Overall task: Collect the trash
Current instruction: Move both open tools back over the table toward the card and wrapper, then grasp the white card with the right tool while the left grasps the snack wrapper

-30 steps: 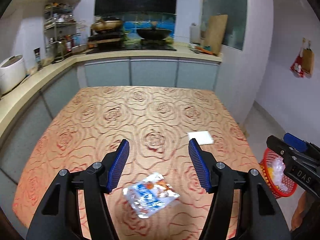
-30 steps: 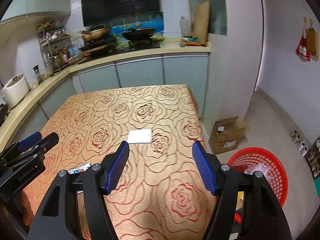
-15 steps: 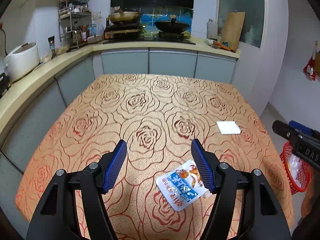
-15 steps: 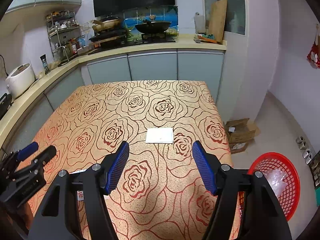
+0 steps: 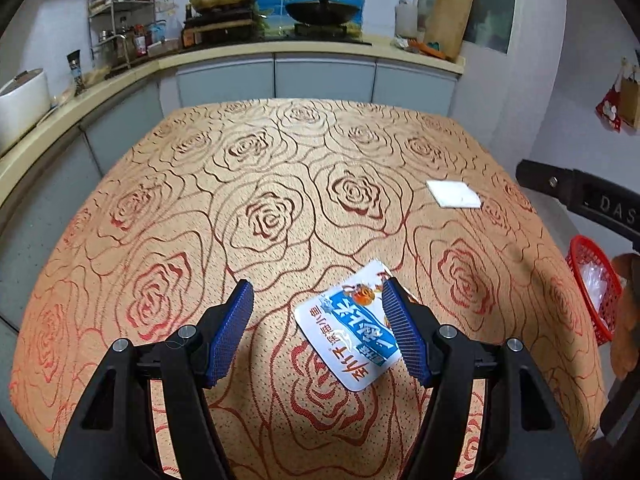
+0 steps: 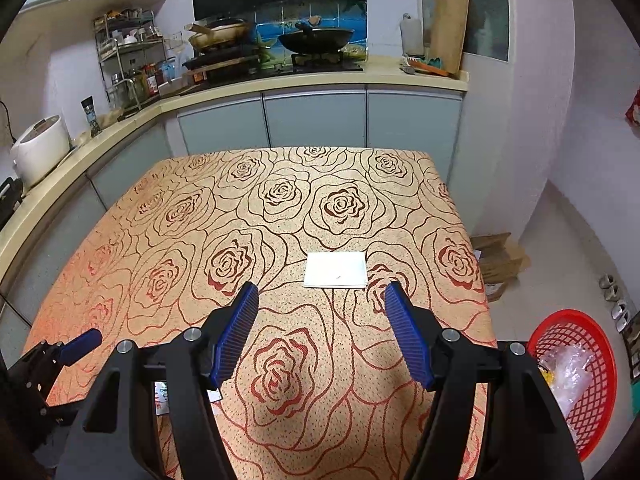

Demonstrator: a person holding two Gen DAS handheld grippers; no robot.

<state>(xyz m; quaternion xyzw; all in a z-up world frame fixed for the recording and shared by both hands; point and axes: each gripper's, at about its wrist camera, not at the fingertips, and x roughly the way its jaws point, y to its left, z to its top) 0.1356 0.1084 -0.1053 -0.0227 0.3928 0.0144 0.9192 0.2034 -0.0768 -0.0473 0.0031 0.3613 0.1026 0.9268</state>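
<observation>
Jaws of left gripper (image 5: 318, 322) and right gripper (image 6: 322, 320) spread wide, empty; snack wrapper (image 5: 352, 338) flat on tablecloth (image 5: 280, 184), near edge, beside left gripper's right pad; light, slippery film: pinch raised edge; white napkin (image 6: 336, 270) farther right

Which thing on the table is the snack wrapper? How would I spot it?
Find the big table with the rose-patterned cloth. Near its front edge, between the left gripper fingers, lies the snack wrapper. It has blue and orange printing, unlike the plain white paper square farther back.
</observation>
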